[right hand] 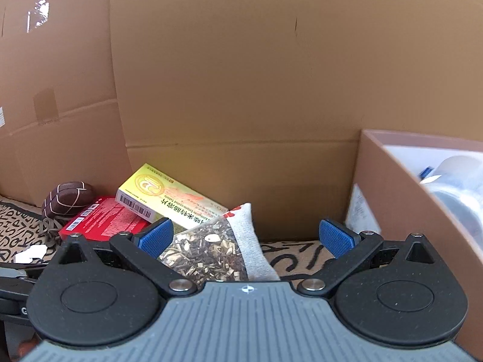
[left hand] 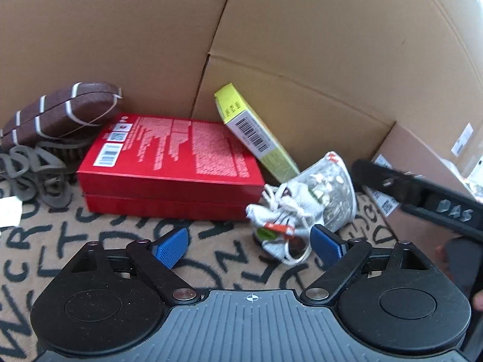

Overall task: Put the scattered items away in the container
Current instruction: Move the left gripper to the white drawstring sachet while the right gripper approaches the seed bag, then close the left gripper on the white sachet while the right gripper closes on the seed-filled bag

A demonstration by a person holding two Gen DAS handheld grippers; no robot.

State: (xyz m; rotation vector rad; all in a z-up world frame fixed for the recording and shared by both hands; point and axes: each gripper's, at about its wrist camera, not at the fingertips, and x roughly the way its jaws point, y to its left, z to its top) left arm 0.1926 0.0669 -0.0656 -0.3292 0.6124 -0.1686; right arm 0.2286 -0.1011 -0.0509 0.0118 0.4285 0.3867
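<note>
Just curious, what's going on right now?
Left gripper open, right gripper open. Clear herb pouch ahead of right; brown box beside. Nothing blocking.

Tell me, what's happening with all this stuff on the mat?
A person is tidying with two handheld grippers. Both the left gripper and right gripper are open and empty, near a herb pouch. A red box and yellow box lie loose on the mat; the brown container is at right.
</note>
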